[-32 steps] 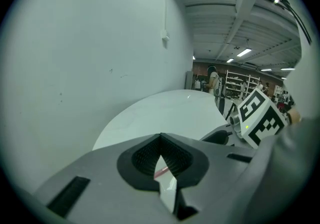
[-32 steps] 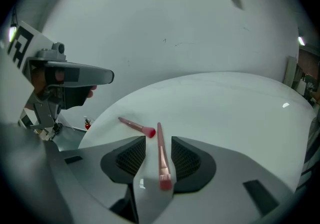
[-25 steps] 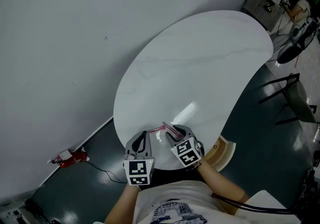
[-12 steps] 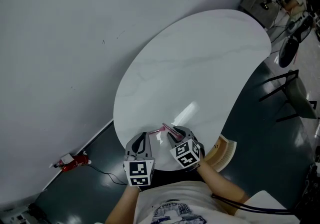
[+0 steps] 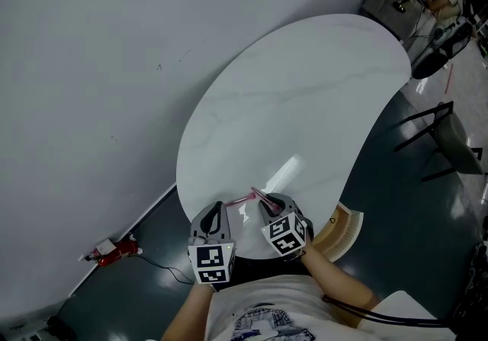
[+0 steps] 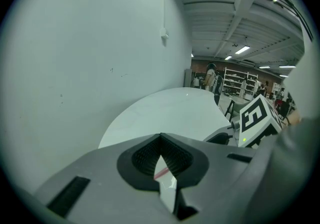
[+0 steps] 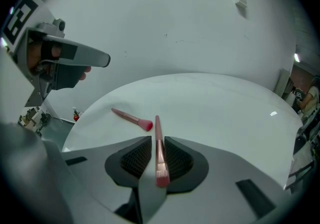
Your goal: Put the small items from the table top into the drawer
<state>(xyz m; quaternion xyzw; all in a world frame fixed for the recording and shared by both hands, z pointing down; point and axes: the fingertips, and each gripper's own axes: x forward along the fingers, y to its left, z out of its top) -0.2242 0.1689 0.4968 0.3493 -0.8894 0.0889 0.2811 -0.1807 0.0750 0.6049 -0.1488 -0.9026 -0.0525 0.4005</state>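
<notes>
On the white oval table (image 5: 305, 103), at its near edge, my right gripper (image 5: 267, 206) is shut on a pink makeup brush (image 7: 158, 158). Its jaws have just been closing on the handle, which points away, with the bristle end towards the camera. A second pink brush (image 7: 132, 119) lies flat on the table just ahead and to the left, also seen in the head view (image 5: 241, 200). My left gripper (image 5: 216, 219) hovers beside the right one, its jaws (image 6: 161, 138) shut with nothing held. No drawer is plainly shown.
A light wooden piece (image 5: 341, 229) shows below the table's near right edge. A dark chair (image 5: 438, 137) stands to the right of the table. A grey wall (image 5: 91, 65) borders the table on the left, with a small red object (image 5: 114, 248) on the floor by it.
Both grippers and both brushes keep their places at the table's near edge. Only the head view has drifted slightly, shifting the background at the top right.
</notes>
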